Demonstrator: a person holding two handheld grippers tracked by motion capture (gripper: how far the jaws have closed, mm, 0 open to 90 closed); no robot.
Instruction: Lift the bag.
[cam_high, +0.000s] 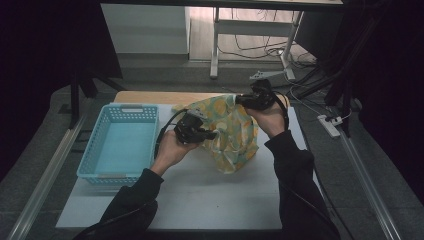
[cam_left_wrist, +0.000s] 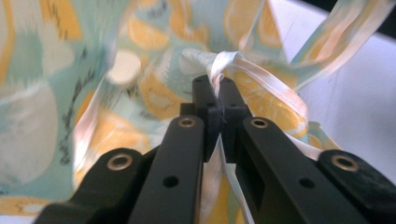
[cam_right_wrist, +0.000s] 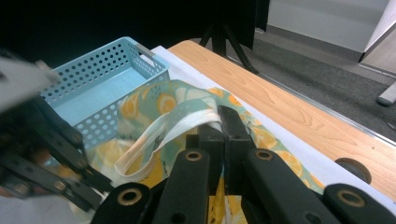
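Observation:
A cloth bag (cam_high: 232, 137) printed with yellow citrus slices on pale green hangs above the white mat between my two grippers. My left gripper (cam_high: 214, 135) is shut on the bag's pale strap (cam_left_wrist: 261, 77), which loops over its tips (cam_left_wrist: 215, 86). My right gripper (cam_high: 240, 100) holds the bag's upper far edge. In the right gripper view its jaws (cam_right_wrist: 223, 119) are shut on the strap (cam_right_wrist: 173, 128) where it meets the printed cloth (cam_right_wrist: 159, 100). The left gripper (cam_right_wrist: 46, 154) appears blurred at the lower left of that view.
A light blue perforated basket (cam_high: 131, 107) stands empty at the left of the white mat (cam_high: 200, 195); it shows again as the basket (cam_right_wrist: 116, 51) in the right gripper view. A wooden tabletop strip (cam_right_wrist: 289, 107) lies behind. Table legs, cables and a power strip (cam_high: 329, 125) are on the floor beyond.

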